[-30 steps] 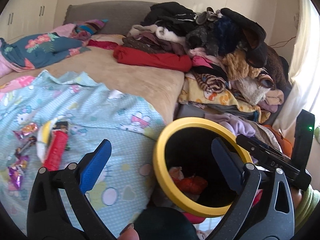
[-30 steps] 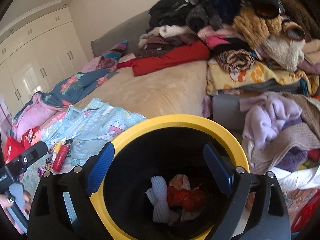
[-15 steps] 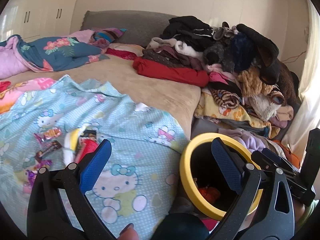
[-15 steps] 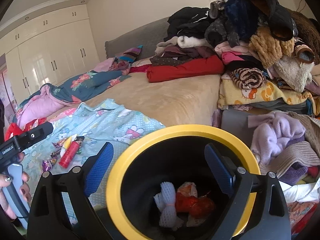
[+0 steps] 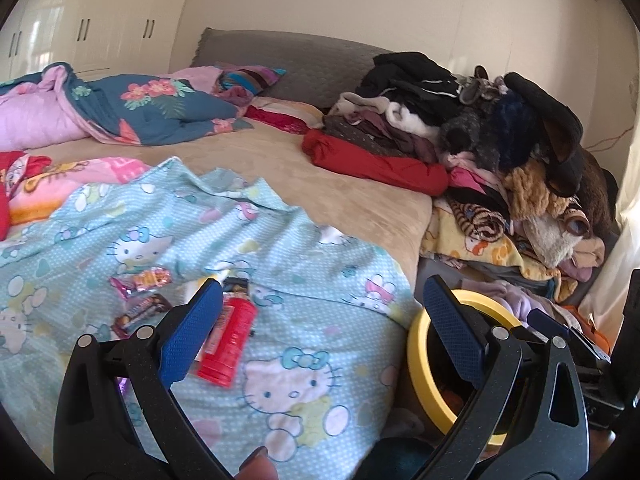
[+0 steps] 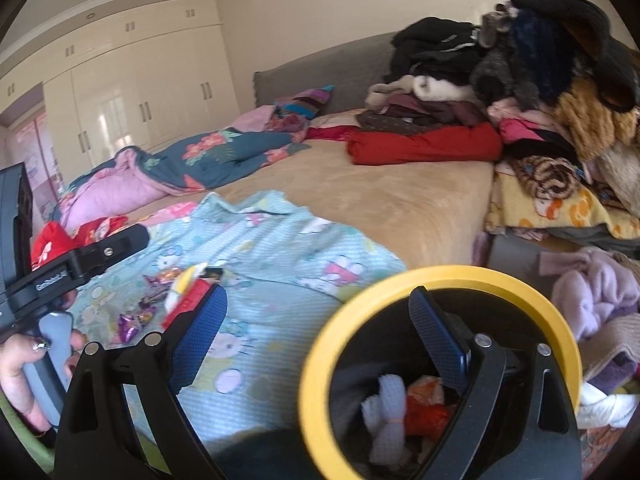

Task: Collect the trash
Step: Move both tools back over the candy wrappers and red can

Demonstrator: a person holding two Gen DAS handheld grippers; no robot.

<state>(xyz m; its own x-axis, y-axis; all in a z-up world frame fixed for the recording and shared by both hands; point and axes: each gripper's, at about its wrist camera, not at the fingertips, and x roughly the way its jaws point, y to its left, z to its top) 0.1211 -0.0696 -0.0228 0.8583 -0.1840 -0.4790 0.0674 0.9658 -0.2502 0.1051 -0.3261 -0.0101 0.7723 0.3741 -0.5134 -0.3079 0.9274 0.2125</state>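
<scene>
A red tube-shaped package (image 5: 229, 340) and several candy wrappers (image 5: 142, 280) lie on the light blue cartoon-print sheet (image 5: 288, 264). My left gripper (image 5: 324, 332) is open and empty above the sheet, the red package just right of its left finger. A black bin with a yellow rim (image 6: 440, 276) stands beside the bed and holds a white foam net (image 6: 386, 412) and red-orange trash (image 6: 430, 404). My right gripper (image 6: 316, 328) is open and empty over the bin's left rim. In the right wrist view the wrappers (image 6: 140, 312) and the red package (image 6: 186, 304) lie left.
A tall heap of clothes (image 5: 500, 140) fills the right side of the bed, with a lilac garment (image 6: 596, 288) beside the bin. Blue floral and pink bedding (image 5: 132, 108) lies at the back left. A hand (image 6: 24, 368) holds the other gripper's handle at the left.
Both grippers have swung left, away from the bin and toward the sheet. The red package and wrappers now sit near the left gripper's fingers. Both stay open.
</scene>
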